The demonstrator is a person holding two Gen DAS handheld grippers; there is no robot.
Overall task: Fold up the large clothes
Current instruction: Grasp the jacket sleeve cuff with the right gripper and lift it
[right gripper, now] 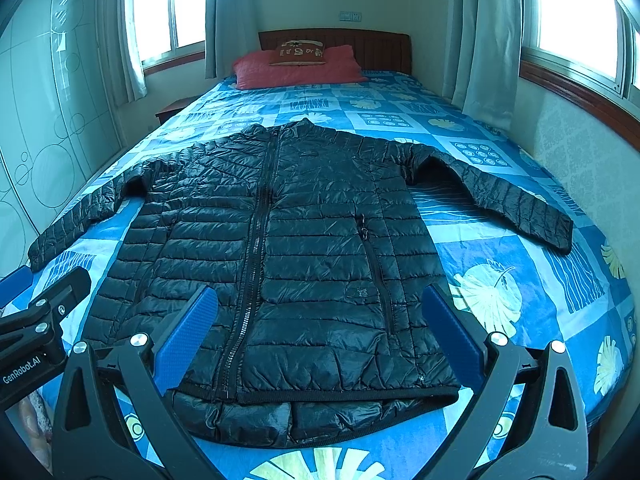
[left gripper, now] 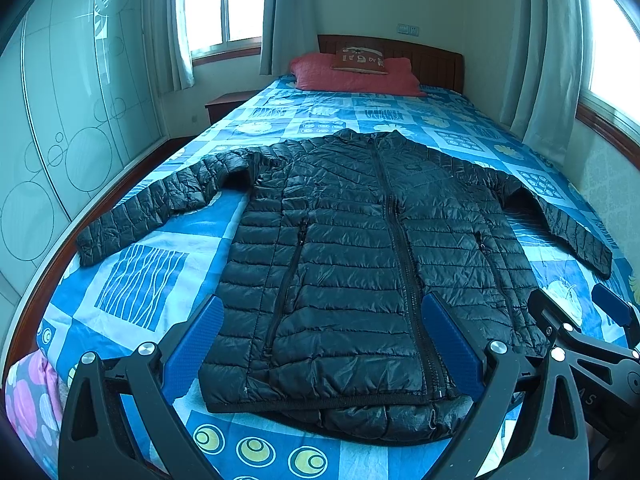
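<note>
A black quilted puffer jacket [left gripper: 360,248] lies flat, front up and zipped, on the blue patterned bed cover [left gripper: 140,280], with both sleeves spread out to the sides; it also shows in the right wrist view [right gripper: 288,240]. My left gripper [left gripper: 320,312] is open and empty, held above the jacket's hem. My right gripper [right gripper: 320,304] is open and empty, also above the hem, to the right of the left one. The right gripper shows at the right edge of the left wrist view [left gripper: 576,304]. The left gripper's finger [right gripper: 60,292] shows at the left edge of the right wrist view.
A red pillow [left gripper: 356,76] with a small cushion lies at the wooden headboard [left gripper: 432,60]. A glass-door wardrobe [left gripper: 72,120] stands to the left of the bed. A nightstand [left gripper: 228,104] is at the far left. Curtained windows [right gripper: 568,12] are on the right and back walls.
</note>
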